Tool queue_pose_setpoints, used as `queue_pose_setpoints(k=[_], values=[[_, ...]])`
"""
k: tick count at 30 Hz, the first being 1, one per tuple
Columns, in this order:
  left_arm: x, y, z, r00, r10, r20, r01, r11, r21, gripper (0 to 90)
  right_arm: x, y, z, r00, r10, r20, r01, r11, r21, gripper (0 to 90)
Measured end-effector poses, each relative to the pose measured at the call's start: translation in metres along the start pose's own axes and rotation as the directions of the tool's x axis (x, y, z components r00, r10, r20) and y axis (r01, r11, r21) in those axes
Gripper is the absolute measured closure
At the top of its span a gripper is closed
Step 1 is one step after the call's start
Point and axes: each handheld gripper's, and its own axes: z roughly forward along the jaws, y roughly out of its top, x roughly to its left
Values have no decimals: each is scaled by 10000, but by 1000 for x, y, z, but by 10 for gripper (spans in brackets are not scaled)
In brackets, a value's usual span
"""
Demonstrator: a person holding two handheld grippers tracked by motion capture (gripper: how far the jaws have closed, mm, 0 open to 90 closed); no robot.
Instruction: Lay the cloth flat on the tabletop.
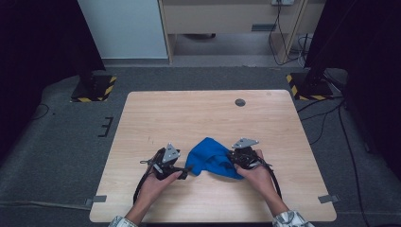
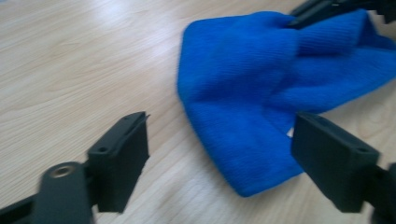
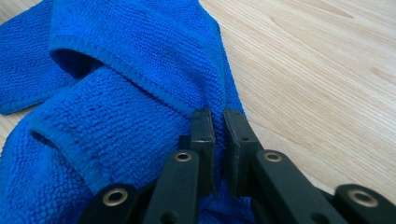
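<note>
Your left gripper stands released just left of the blue cloth, a cloth corner lying between its spread jaws. The cloth sits crumpled at the counter's near middle, and your right gripper is clenched on its right edge

A light wooden table stands on grey carpet. Two black stands with yellow-black striped bases flank its far corners. Beyond the far edge are a pale wall panel and a beige cabinet, with cables trailing across the floor at the right
</note>
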Motion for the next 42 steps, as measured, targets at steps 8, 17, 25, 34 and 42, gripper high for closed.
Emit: queue_pose_setpoints(k=[8, 17, 25, 34, 42], values=[[-8, -1, 8, 9975, 583, 388, -600, 9972, 455, 359, -3, 0, -1, 9999, 115, -16, -116, 9997, -204, 829], [-6, -6, 21, 9960, 803, 391, -845, 9890, 1215, 543, -1, -1, -1, 10000, 28, -64, -29, 9998, -210, 839], [-3, -2, 17, 9963, 753, 418, -795, 9910, 1074, 811, 0, 0, -2, 10000, 19, -45, -20, 9996, -268, 842], [2, 10, -10, 9981, 385, 475, -375, 9990, -225, 867, -2, 4, -12, 9999, -36, -104, 30, 9985, -546, 843], [24, 7, -17, 9971, -759, 74, 761, 9966, -323, 872, -10, 7, -19, 9983, 479, -336, -503, 9959, -750, 841]])
